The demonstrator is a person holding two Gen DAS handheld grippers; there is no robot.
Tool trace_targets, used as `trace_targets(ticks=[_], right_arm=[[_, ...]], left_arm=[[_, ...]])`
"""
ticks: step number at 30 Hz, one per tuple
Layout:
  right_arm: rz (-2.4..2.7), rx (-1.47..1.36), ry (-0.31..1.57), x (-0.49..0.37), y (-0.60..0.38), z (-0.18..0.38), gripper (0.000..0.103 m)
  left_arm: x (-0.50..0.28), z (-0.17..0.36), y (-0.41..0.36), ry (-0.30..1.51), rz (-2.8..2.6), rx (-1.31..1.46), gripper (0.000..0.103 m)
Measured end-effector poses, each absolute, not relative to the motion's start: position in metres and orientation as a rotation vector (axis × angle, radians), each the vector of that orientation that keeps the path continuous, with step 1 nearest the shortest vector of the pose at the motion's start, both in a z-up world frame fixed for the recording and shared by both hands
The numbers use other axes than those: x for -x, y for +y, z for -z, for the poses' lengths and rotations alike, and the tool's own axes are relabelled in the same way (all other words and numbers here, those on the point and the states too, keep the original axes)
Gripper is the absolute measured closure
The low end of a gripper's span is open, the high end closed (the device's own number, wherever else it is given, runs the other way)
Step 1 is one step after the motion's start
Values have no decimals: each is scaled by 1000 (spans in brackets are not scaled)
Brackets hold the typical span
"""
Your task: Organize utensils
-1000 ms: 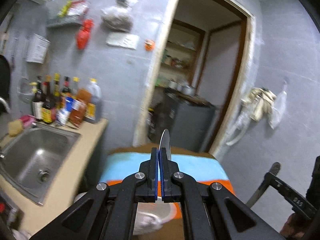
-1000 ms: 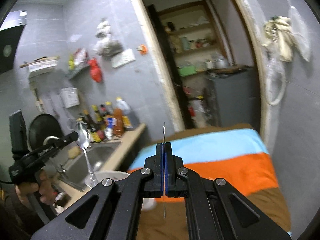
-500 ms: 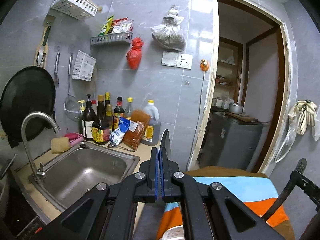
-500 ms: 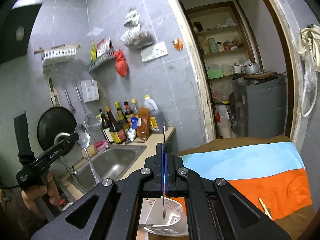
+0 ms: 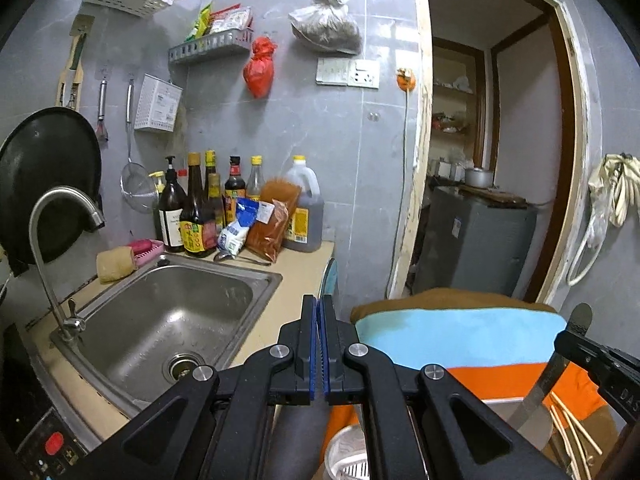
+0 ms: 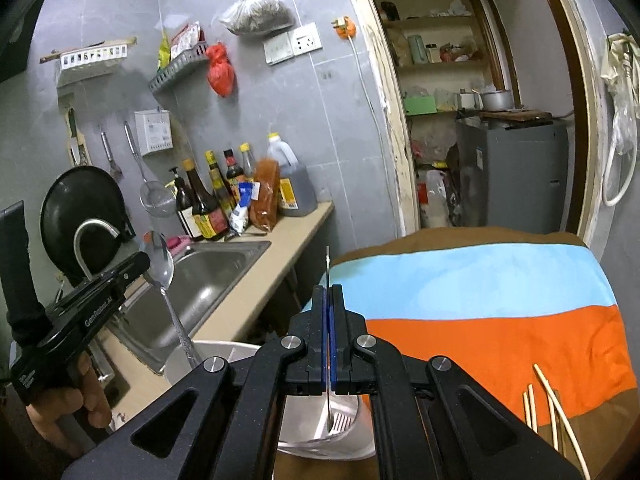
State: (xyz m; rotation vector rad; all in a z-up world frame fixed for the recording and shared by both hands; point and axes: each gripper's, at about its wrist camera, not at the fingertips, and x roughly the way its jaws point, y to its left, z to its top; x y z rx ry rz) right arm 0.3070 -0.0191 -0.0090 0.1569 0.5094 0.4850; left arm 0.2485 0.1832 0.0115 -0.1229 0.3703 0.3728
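Note:
My left gripper (image 5: 319,312) is shut on a metal spoon (image 5: 330,276), seen edge-on above the fingers; from the right wrist view the spoon (image 6: 159,258) points bowl-up in the left gripper (image 6: 132,270). My right gripper (image 6: 329,300) is shut on a thin metal knife (image 6: 328,268), edge-on, its lower end hanging over a white bowl-like container (image 6: 320,420). In the left wrist view the knife (image 5: 536,392) hangs from the right gripper (image 5: 576,332) at lower right. Several chopsticks (image 6: 548,404) lie on the striped cloth (image 6: 480,304).
A steel sink (image 5: 160,320) with a curved tap (image 5: 60,216) is at left. Sauce bottles (image 5: 200,208) stand on the counter (image 5: 296,276) against the wall. Utensils and a white holder (image 5: 158,104) hang on the wall. A doorway (image 5: 488,160) is at right.
Both views have settled lower and closer to the counter and sink. Both grippers still hold their utensils; the knife now hangs over the white container.

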Motion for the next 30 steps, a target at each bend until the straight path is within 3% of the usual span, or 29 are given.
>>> trace_targets(ticks=[9, 13, 18, 19, 21, 25, 30], right_arm=[[-494, -128, 552, -301, -13, 15, 101], [-485, -140, 542, -294, -17, 13, 77], [-448, -152, 509, -283, -29, 3, 66], [-436, -153, 500, -280, -32, 1, 60], [-414, -156, 479, -275, -40, -5, 54], [-355, -155, 441, -263, -57, -20, 43], [-265, -154, 379, -245, -84, -38, 29]], left_arm=[[-245, -2, 188, 465, -296, 193, 99], [-241, 1, 194, 492, -256, 245, 99], [-235, 1, 191, 507, -197, 273, 98], [-234, -1, 189, 504, -184, 272, 97], [-231, -5, 184, 498, -169, 269, 94], [-223, -17, 175, 462, -126, 283, 65], [-219, -31, 156, 435, -83, 259, 54]])
